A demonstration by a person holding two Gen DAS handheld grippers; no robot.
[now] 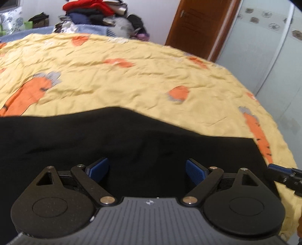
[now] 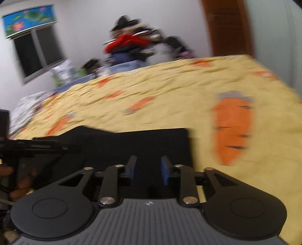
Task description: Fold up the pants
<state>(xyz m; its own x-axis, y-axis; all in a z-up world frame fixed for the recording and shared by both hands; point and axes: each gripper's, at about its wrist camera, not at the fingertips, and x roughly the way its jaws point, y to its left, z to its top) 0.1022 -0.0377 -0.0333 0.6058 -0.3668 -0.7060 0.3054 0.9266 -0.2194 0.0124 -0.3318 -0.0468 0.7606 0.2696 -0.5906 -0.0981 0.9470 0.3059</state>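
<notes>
Black pants [image 1: 117, 137] lie flat on the yellow carrot-print bedspread [image 1: 132, 79], across the near edge of the bed. My left gripper [image 1: 147, 170] hovers just above them, its blue pads wide apart and empty. In the right wrist view the pants [image 2: 132, 145] show a straight right edge. My right gripper [image 2: 148, 170] is over that end, its pads partly apart with nothing between them. The right gripper's tip also shows in the left wrist view [image 1: 283, 172], and the left gripper shows in the right wrist view [image 2: 37, 147]. The right view is blurred.
A pile of clothes [image 1: 98, 13] sits at the far side of the bed. A brown door [image 1: 198, 26] and pale wardrobe panels [image 1: 264, 47] stand to the right. A window [image 2: 35, 52] is on the left wall.
</notes>
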